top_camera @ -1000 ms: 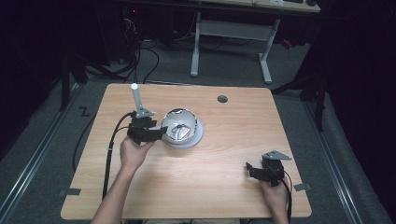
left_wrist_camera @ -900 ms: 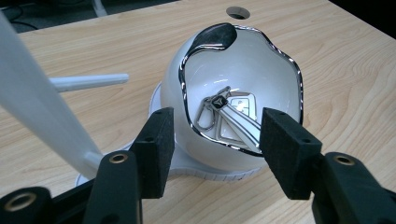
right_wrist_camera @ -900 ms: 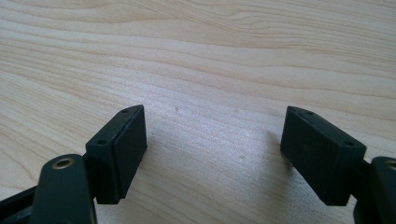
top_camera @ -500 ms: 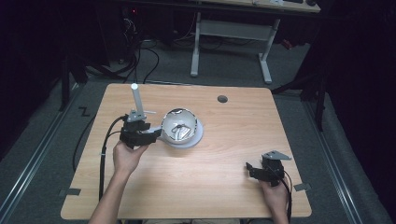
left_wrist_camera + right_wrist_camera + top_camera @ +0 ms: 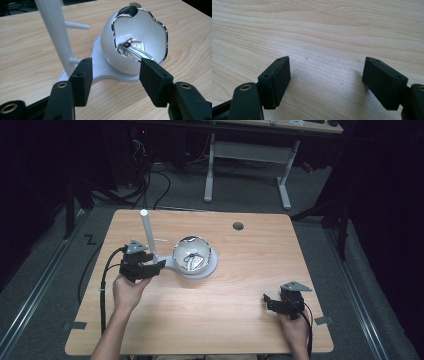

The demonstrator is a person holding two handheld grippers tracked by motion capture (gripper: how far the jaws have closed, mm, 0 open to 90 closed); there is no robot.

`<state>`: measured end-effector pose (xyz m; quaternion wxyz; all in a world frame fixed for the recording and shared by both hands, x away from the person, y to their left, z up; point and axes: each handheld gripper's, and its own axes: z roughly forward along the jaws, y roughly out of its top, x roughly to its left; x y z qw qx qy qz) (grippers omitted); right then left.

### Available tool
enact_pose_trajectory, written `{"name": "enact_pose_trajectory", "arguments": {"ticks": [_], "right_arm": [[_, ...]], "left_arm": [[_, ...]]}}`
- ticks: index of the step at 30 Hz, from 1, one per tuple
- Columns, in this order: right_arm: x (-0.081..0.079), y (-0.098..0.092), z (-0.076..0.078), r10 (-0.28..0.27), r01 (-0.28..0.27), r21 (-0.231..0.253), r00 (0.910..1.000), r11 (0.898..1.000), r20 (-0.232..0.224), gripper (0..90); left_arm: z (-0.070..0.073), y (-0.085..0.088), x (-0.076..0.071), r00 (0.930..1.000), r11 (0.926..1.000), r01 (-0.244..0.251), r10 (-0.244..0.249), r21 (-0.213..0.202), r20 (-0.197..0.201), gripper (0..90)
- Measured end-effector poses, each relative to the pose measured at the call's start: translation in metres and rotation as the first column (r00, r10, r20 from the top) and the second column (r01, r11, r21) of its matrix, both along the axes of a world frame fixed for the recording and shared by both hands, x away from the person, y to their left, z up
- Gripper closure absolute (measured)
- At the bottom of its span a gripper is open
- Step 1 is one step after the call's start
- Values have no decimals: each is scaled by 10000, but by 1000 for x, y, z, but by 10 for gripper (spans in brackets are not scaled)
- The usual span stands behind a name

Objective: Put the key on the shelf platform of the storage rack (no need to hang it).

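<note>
On the pale wooden surface (image 5: 240,315), the left gripper (image 5: 116,72), fingers wide, faces the glossy white chrome-rimmed bowl (image 5: 136,41) just ahead; the right gripper (image 5: 272,301) idles open, well apart.

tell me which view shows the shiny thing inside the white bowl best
The left gripper view: the bowl is close and tipped toward the camera, so the shiny metal piece inside shows clearly. In the high view it is just a small glint in the bowl. The right gripper view looks at bare table.

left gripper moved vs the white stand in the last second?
Yes. The left gripper pulled back slightly toward the person, away from the white stand; its jaws are open, beside the stand's base.
</note>
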<state>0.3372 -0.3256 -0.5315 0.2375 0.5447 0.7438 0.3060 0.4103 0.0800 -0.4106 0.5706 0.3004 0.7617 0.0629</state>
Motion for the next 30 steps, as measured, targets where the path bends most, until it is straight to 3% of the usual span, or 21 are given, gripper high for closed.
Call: {"name": "enact_pose_trajectory", "arguments": {"ticks": [1, 2, 3, 5, 6, 8, 9, 12, 14, 15, 16, 30], "right_arm": [[0, 0, 0, -15, 15, 0, 10000, 10000, -11, 230], [0, 0, 0, -1, 1, -1, 10000, 10000, 0, 230], [0, 0, 0, -1, 1, -2, 10000, 10000, -3, 230], [0, 0, 0, -17, 17, 0, 10000, 10000, -12, 230], [0, 0, 0, -1, 1, 0, 10000, 10000, -2, 230], [0, 0, 0, -4, 4, 0, 10000, 10000, -2, 230], [0, 0, 0, -13, 13, -5, 10000, 10000, -6, 230], [0, 0, 0, -3, 3, -3, 10000, 10000, 0, 230], [0, 0, 0, -9, 9, 0, 10000, 10000, -2, 230], [0, 0, 0, -15, 15, -5, 10000, 10000, -8, 230], [0, 0, 0, -15, 15, -6, 10000, 10000, -6, 230], [0, 0, 0, -19, 19, 1, 10000, 10000, -10, 230]], "left_arm": [[0, 1, 0, 10000, 10000, -24, 24, -15, 2, 444], [-2, 6, -3, 9995, 9973, -58, 80, 733, -291, 444], [-3, 5, 0, 9992, 9982, -275, 259, 540, 316, 444], [-1, 5, -1, 9996, 9993, -263, 260, 255, 137, 444], [-2, 10, -4, 9995, 9974, -99, 121, 716, -301, 444], [-1, 12, -5, 9993, 9977, -173, 194, 652, -313, 444], [-1, 11, -3, 9989, 9981, -365, 350, 487, 313, 444], [3, 12, -6, 9997, 9997, -258, 258, -33, 53, 444], [5, 13, -7, 9996, 9995, -285, 286, -152, 53, 443], [5, 14, -8, 9996, 9996, -287, 287, -86, 67, 443], [3, 18, -10, 9996, 9977, -212, 223, 639, -159, 442], [5, 30, -19, 9991, 9976, -419, 424, 559, -76, 441]]}}
